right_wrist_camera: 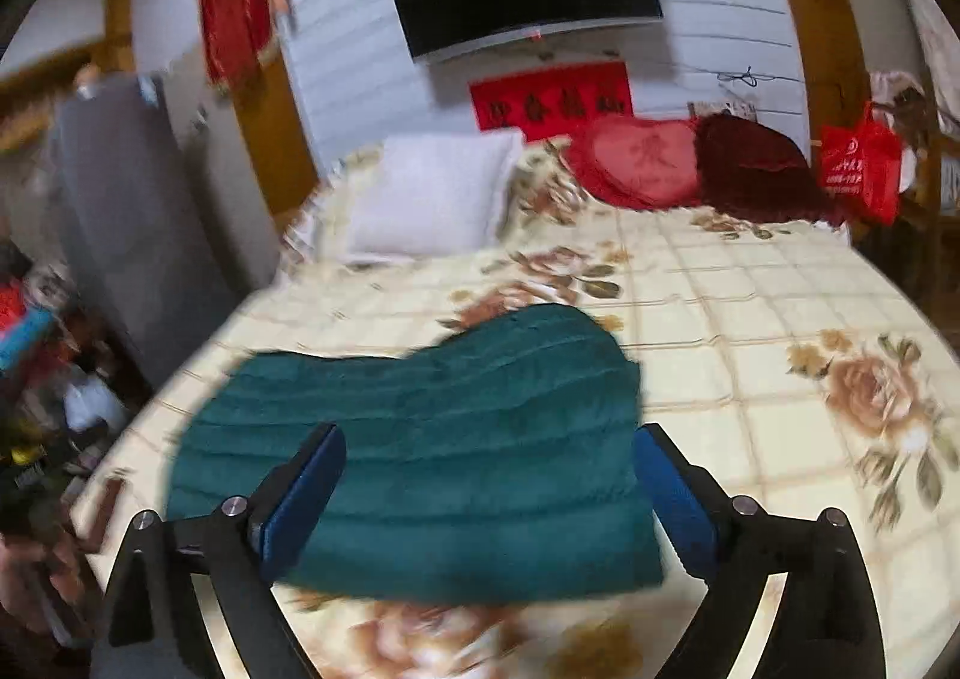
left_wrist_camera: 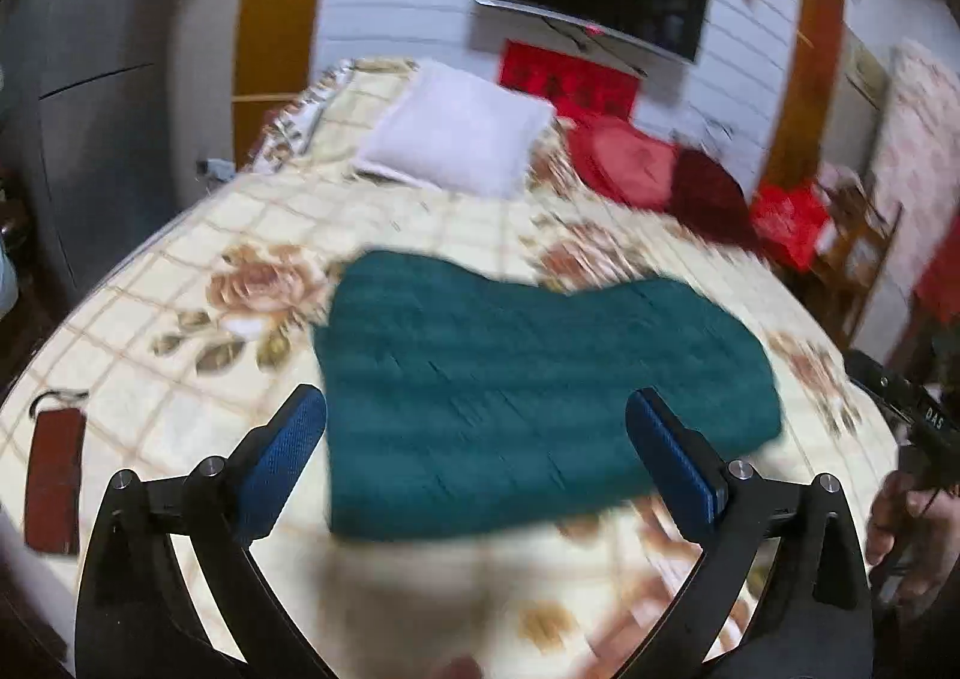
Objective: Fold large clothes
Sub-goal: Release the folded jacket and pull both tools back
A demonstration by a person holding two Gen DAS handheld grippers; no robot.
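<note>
A dark teal knitted garment (left_wrist_camera: pixel 528 397) lies folded into a rough rectangle on the floral bedspread (left_wrist_camera: pixel 180 319); it also shows in the right wrist view (right_wrist_camera: pixel 432 451). My left gripper (left_wrist_camera: pixel 477 451) is open and empty, held above the garment's near edge, its blue pads apart. My right gripper (right_wrist_camera: pixel 489 487) is open and empty too, held above the garment's near part. Neither gripper touches the cloth. Both views are blurred by motion.
A white pillow (left_wrist_camera: pixel 456 130) and red cushions (left_wrist_camera: pixel 630 163) lie at the far end of the bed. A brown case (left_wrist_camera: pixel 54 481) lies at the bed's left edge. A grey cabinet (right_wrist_camera: pixel 126 211) stands left of the bed; a red bag (right_wrist_camera: pixel 858 163) hangs at right.
</note>
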